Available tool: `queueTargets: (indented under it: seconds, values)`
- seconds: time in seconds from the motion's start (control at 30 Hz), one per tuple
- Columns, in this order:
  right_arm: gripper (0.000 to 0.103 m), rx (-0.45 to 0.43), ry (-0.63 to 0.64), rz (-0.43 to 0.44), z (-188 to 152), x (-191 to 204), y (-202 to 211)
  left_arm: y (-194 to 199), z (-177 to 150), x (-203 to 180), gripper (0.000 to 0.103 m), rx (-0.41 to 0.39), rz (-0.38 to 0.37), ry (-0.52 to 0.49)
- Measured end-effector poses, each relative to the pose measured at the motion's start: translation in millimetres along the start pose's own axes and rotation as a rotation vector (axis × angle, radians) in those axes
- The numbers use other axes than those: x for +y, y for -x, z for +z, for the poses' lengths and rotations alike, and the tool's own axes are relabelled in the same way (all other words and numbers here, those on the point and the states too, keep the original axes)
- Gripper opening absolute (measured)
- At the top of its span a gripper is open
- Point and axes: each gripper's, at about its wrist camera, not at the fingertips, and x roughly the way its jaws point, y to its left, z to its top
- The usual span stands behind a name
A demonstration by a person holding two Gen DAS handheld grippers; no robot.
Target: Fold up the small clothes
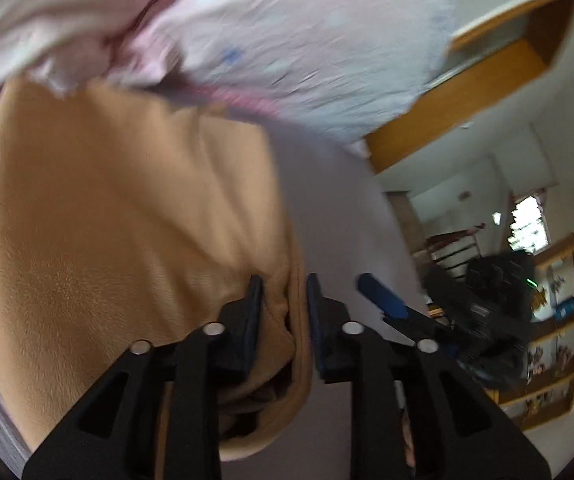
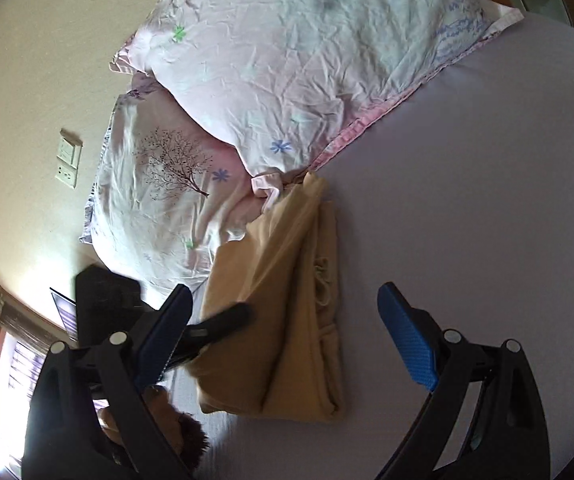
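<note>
A tan fleece garment [image 2: 287,312] lies partly folded on the pale lilac bed sheet [image 2: 467,200], one end against the pillows. In the left wrist view it fills the left half [image 1: 127,220]. My left gripper [image 1: 285,300] is shut on the garment's edge, with a fold of tan cloth pinched between the two dark pads. The left gripper also shows in the right wrist view [image 2: 223,322], at the garment's left edge. My right gripper [image 2: 287,332] is open and empty, hovering above the garment's near end. Its blue fingertip [image 1: 379,296] shows in the left wrist view.
Two pink floral pillows [image 2: 295,60] lie at the head of the bed, touching the garment's far end. A wall with a switch plate [image 2: 69,156] is at left. A wooden headboard [image 1: 467,92] and shelves [image 1: 555,340] show in the left wrist view.
</note>
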Motion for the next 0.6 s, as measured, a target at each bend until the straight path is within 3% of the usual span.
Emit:
queueTargets:
  seconds: [0.07,0.1,0.2,0.37,0.53,0.57,0.6]
  values:
    - [0.093,0.002,0.005,0.012,1,1,2,32,-2,-5,0.057,-0.032,-0.114,-0.028]
    - [0.093,0.013,0.004,0.028,0,3,2,49,-5,-4,0.073,-0.067,-0.127,-0.034]
    - [0.088,0.060,0.017,0.068,-5,12,-2,92,-16,1,0.076,-0.150,-0.050,-0.088]
    - [0.070,0.101,0.124,0.051,-26,40,-4,94,-37,21,0.075,-0.098,0.072,-0.125]
    - [0.067,0.120,0.318,-0.041,-48,79,-12,78,-58,22,0.075,-0.047,0.119,-0.193]
    - [0.051,0.129,0.344,-0.069,-53,82,-16,76,-62,25,0.075,-0.034,0.122,-0.193]
    - [0.007,0.139,0.361,-0.092,-55,81,-20,68,-66,27,0.075,-0.026,0.133,-0.194]
